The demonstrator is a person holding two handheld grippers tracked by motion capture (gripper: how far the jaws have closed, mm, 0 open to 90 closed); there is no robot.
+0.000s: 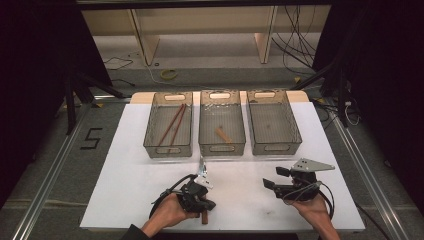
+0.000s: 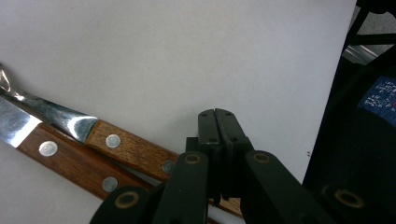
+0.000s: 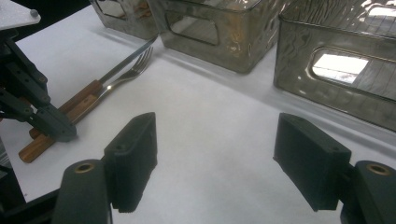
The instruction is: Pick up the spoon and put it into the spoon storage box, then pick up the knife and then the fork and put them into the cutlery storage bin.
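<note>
A wooden-handled knife (image 2: 70, 161) and fork (image 3: 122, 79) lie side by side on the white desk (image 1: 140, 190), near its front edge. Your left tongs (image 2: 218, 122) are clenched with nothing between them, resting just over the handles. Your right tongs (image 3: 215, 161) hang released, well apart, facing three clear bins (image 1: 223, 145).
</note>
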